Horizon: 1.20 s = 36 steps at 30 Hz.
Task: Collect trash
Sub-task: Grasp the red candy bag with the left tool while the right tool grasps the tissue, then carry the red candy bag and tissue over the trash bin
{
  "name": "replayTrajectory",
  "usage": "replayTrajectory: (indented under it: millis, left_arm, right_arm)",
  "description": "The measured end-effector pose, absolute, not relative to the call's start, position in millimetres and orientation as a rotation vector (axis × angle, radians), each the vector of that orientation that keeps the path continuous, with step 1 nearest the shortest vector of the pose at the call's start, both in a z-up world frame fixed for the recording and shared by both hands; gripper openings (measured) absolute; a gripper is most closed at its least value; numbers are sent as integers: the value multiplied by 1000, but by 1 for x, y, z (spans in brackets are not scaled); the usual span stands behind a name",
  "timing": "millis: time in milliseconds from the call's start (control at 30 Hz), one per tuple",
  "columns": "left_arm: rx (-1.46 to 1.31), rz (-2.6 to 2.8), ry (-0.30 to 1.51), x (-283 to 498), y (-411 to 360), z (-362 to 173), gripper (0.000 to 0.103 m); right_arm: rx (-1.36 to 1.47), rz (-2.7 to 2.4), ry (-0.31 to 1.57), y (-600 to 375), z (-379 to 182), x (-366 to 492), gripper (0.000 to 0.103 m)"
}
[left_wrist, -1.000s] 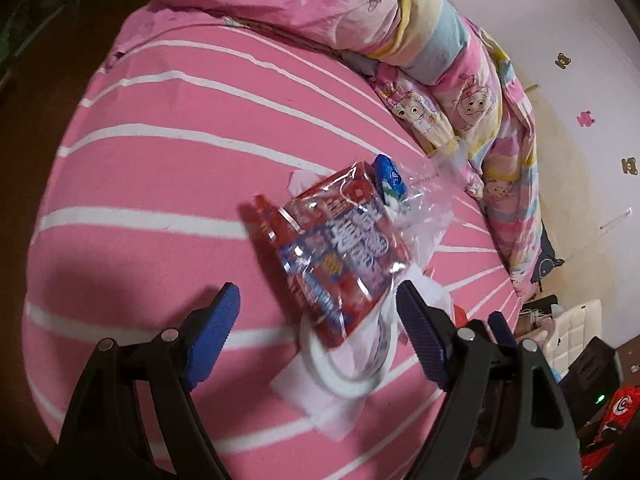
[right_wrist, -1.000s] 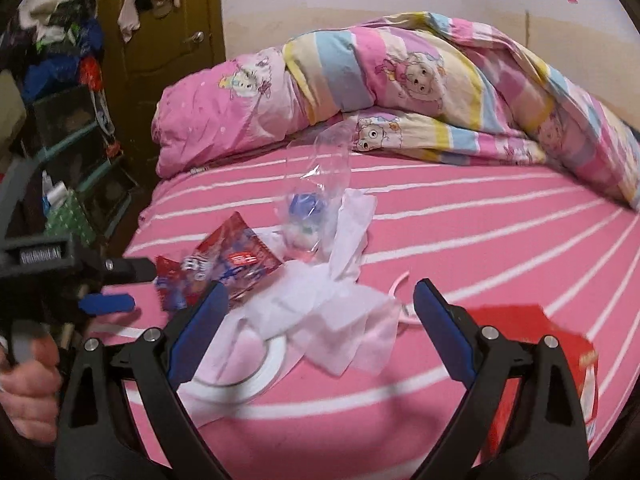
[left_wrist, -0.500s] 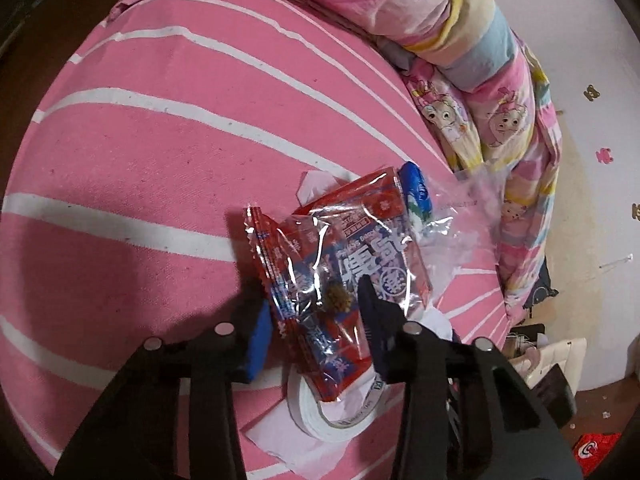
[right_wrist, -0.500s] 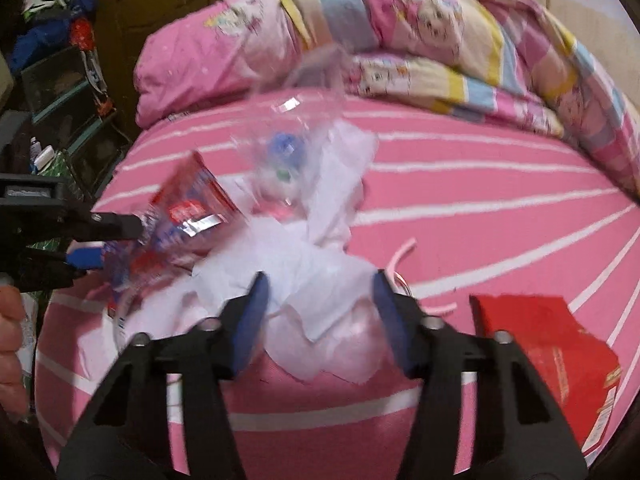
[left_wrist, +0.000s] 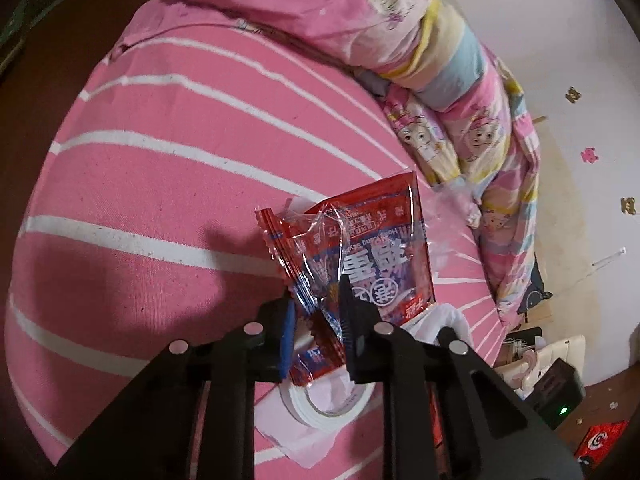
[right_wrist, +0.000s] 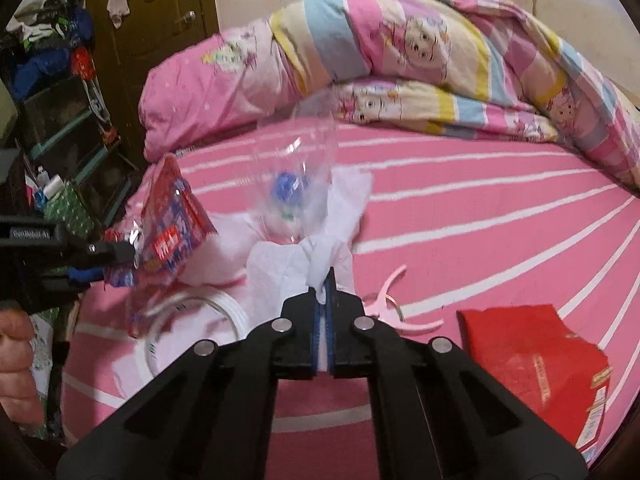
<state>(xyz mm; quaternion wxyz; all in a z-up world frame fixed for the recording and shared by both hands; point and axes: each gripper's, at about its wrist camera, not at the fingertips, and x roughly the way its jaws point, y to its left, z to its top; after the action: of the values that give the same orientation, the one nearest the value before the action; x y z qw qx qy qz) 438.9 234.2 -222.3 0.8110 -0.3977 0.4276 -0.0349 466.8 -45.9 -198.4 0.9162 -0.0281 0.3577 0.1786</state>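
On the striped bed, left gripper [left_wrist: 316, 312] jaws are closing on a crinkled red wrapper [left_wrist: 360, 248]; right gripper [right_wrist: 325, 280] jaws pinch white tissue [right_wrist: 292, 264].

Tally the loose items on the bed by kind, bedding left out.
Snack wrappers: 1
White tissues: 1 clump
Clear plastic bags: 1
Tape rolls: 1
Red packets: 1
Pink plastic pieces: 1
Total: 6

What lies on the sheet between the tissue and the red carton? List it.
In the right wrist view, a pink plastic clip lies between the tissue and the red carton; otherwise bare striped sheet.
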Motion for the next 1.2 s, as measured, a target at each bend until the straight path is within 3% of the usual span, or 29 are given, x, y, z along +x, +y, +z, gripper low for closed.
replayTrajectory:
  millis: [633,1200]
  left_arm:
    - [-907,-143,772,353,196,-178,19]
    - [-849,-382,790,247,36,-125,19]
  right_arm:
    - [88,380,569,-93,-117,377,3]
    - [178,246,485,-234,-65,200,3]
